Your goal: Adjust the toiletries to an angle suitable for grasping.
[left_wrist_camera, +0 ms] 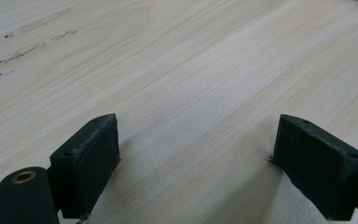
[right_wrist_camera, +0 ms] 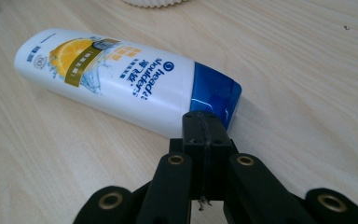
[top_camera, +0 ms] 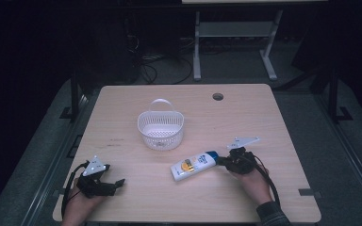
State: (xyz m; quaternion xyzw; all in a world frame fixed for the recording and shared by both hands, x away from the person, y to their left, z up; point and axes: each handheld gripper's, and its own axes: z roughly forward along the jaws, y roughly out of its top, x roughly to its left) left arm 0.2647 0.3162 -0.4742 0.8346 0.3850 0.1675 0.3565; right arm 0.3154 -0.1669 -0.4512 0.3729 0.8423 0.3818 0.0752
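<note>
shampoo bottle (top_camera: pixel 194 165) lying on wooden table (top_camera: pixel 122 113) | left gripper (left_wrist_camera: pixel 196 158) released | right gripper (right_wrist_camera: pixel 204 133) clenched, empty | dark room

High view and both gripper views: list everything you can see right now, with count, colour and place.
Table: one, light wood, centre; round cable hole near the far edge.
Basket: one, white, with handle, upright, mid-table.
Shampoo bottle: one, white with blue cap, lying on its side, near side of the basket.
Desk frame: one, white legs, on the floor beyond the table.
Left hand-held gripper: black, jaws apart over bare wood, near left.
Right hand-held gripper: black, jaws together at the bottle's cap end.
Hands: two, at the near edge.
</note>
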